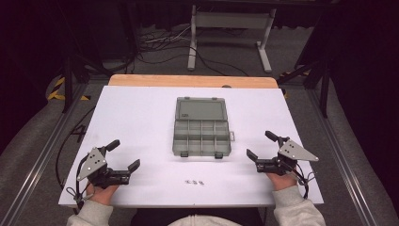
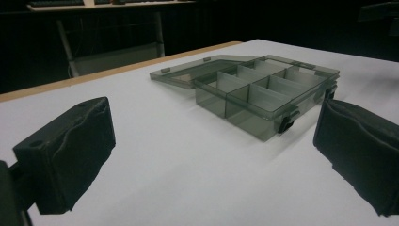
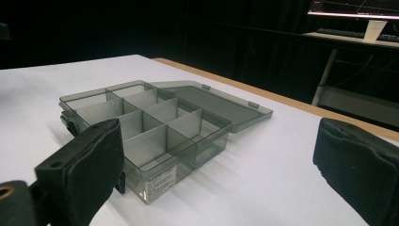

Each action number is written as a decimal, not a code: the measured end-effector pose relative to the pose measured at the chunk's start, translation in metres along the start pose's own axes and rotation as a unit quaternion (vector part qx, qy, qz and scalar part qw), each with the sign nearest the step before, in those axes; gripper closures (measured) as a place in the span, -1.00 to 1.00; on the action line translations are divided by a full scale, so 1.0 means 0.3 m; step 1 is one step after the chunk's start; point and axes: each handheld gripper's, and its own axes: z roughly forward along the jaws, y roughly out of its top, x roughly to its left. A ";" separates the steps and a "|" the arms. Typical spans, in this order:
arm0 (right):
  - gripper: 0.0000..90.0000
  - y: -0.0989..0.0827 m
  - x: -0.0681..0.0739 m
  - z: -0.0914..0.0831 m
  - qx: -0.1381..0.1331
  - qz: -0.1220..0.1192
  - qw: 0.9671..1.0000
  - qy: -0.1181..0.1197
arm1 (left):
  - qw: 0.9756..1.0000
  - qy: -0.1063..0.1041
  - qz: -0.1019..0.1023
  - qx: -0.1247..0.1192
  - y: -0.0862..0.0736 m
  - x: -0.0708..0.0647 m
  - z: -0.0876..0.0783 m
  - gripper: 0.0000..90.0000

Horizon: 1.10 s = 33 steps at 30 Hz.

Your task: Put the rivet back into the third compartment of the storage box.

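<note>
**Both grippers open and empty, either side of an open organiser box**

The left gripper [image 1: 123,156] sits low over the near left part of the table, its two black jaws spread wide with nothing between them but bare white surface. In the left gripper view the padded fingers [image 2: 70,153] stand far apart at the frame's edges, holding nothing. A hand [image 1: 101,192] in a pale grey sleeve grips it from behind, and a grey three-cornered plate rides on top.

The right gripper [image 1: 261,146] mirrors it on the near right side, jaws likewise wide apart and empty, pointing in toward the middle of the table. Its own view shows the black fingers [image 3: 87,167] flanking open space, with one near corner of the box just behind the left one; I cannot tell whether they touch.

Between the two, at the table's centre and well apart from the left gripper, lies a smoky translucent compartment box [image 1: 201,138]. Its lid [image 1: 201,109] is folded back flat on the far side. The tray is split by dividers into two rows of compartments, and they look empty. Two dark latches hang on its near edge.

Everything rests on a white table top [image 1: 141,113], with a wooden edge along the far side. A small dark marking [image 1: 193,181] sits on the surface near the front edge.
</note>
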 end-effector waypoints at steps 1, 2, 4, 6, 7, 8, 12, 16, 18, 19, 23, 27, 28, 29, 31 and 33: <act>-0.93 0.000 0.000 0.000 0.001 0.000 1.000 0.000 | 1.000 -0.005 0.001 -0.005 0.004 -0.003 0.002 -1.00; -0.93 0.001 0.001 0.001 0.000 -0.002 1.000 0.001 | 1.000 -0.006 0.002 -0.007 0.005 -0.005 0.005 -1.00; -0.93 0.004 0.004 0.001 -0.001 -0.004 1.000 0.001 | 1.000 -0.005 0.006 -0.005 0.004 -0.004 0.007 -1.00; -0.93 0.006 0.005 0.002 0.001 -0.005 1.000 0.001 | 1.000 -0.005 0.003 -0.008 0.003 -0.001 0.008 -1.00; -0.93 0.006 0.006 0.003 0.001 -0.005 1.000 0.001 | 1.000 -0.006 0.002 -0.009 0.003 0.001 0.007 -1.00; -0.93 0.006 0.007 0.004 0.001 -0.004 1.000 0.002 | 1.000 -0.005 -0.001 -0.010 0.004 0.004 0.006 -1.00; -0.93 0.008 0.009 0.007 0.004 -0.006 1.000 0.003 | 1.000 -0.002 -0.002 -0.010 0.006 0.007 0.003 -1.00; -0.94 0.016 0.017 0.014 0.003 -0.004 1.000 0.008 | 1.000 -0.002 -0.002 -0.009 0.006 0.007 0.003 -1.00; -0.94 0.023 0.027 0.021 0.001 -0.009 1.000 0.012 | 1.000 -0.002 -0.002 -0.008 0.006 0.006 0.004 -1.00; -0.94 0.027 0.032 0.026 0.001 -0.010 1.000 0.014 | 1.000 -0.002 -0.002 -0.007 0.007 0.006 0.004 -1.00; -0.94 0.054 0.072 0.059 0.004 -0.020 0.999 0.031 | 1.000 -0.002 -0.002 -0.007 0.009 0.005 0.005 -1.00; -0.94 0.079 0.106 0.085 0.002 -0.028 0.999 0.045 | 1.000 -0.002 -0.003 -0.007 0.009 0.006 0.004 -1.00; -0.94 0.086 0.114 0.093 0.003 -0.029 0.998 0.048 | 1.000 -0.002 -0.003 -0.007 0.009 0.006 0.004 -1.00; -0.94 0.091 0.121 0.098 0.004 -0.029 0.998 0.049 | 1.000 -0.002 -0.002 -0.007 0.009 0.007 0.003 -1.00; -0.94 0.104 0.136 0.114 0.003 -0.029 0.998 0.055 | 1.000 -0.001 -0.003 -0.008 0.009 0.007 0.002 -1.00; -0.94 0.119 0.154 0.133 0.005 -0.028 0.998 0.064 | 1.000 -0.003 -0.002 -0.009 0.010 0.006 0.003 -1.00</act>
